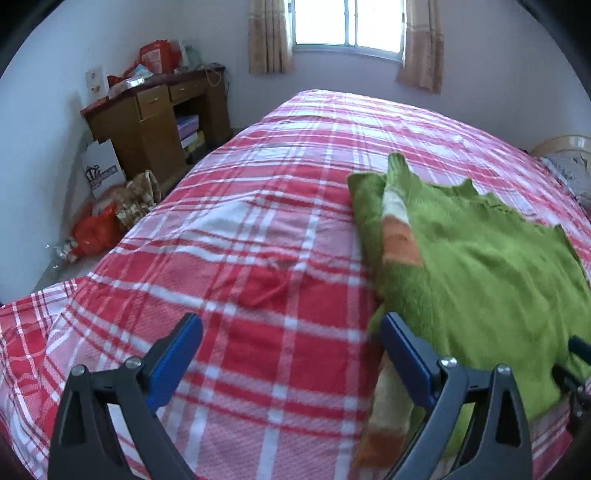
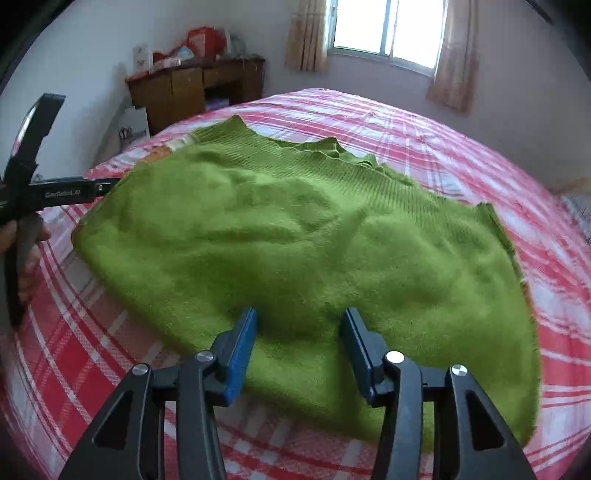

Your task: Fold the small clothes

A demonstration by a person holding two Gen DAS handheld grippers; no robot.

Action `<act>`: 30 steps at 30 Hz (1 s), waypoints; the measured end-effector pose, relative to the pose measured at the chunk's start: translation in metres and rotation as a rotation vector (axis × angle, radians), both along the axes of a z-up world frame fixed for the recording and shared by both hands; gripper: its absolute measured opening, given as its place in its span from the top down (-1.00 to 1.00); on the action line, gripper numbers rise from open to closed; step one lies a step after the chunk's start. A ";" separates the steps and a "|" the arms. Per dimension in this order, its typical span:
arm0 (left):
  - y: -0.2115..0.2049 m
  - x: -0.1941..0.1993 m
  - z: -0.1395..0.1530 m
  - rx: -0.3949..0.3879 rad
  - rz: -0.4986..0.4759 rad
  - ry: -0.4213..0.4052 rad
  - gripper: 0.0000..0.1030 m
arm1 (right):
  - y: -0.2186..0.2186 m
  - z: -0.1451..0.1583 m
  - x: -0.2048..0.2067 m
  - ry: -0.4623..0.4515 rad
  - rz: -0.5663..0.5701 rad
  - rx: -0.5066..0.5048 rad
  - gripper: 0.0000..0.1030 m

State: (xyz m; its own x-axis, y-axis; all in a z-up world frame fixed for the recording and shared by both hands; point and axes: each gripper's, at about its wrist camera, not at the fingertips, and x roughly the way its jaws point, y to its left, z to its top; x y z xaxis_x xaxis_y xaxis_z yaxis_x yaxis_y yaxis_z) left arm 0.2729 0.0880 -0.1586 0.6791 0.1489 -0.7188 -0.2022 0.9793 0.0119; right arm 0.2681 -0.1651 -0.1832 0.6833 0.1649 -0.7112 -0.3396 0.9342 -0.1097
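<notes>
A green knitted sweater point(image 2: 295, 236) lies spread on the red plaid bed point(image 2: 461, 155). In the left wrist view the sweater point(image 1: 480, 266) lies at the right, with an orange and cream striped sleeve point(image 1: 399, 236) folded along its left edge. My left gripper point(image 1: 291, 328) is open and empty, with its right finger at the sweater's left edge. My right gripper point(image 2: 299, 321) is open over the sweater's near part, its fingers resting on or just above the knit. The left gripper's body point(image 2: 55, 192) shows at the left of the right wrist view.
A wooden desk point(image 1: 155, 114) with clutter stands by the far left wall. Bags point(image 1: 107, 221) lie on the floor beside the bed. A window with curtains point(image 1: 347, 26) is on the far wall. A grey patterned pillow point(image 1: 569, 173) lies at the bed's right edge.
</notes>
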 end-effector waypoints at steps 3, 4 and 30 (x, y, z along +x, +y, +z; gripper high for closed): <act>0.001 -0.001 -0.006 -0.011 -0.005 0.017 -0.93 | 0.015 0.008 -0.005 -0.013 0.053 0.019 0.04; 0.002 0.001 -0.007 -0.015 -0.005 0.020 -0.93 | 0.023 0.007 -0.004 -0.018 0.062 -0.004 0.04; 0.035 0.027 0.013 -0.397 -0.174 -0.019 -0.91 | 0.169 -0.011 -0.038 -0.209 0.312 -0.283 0.04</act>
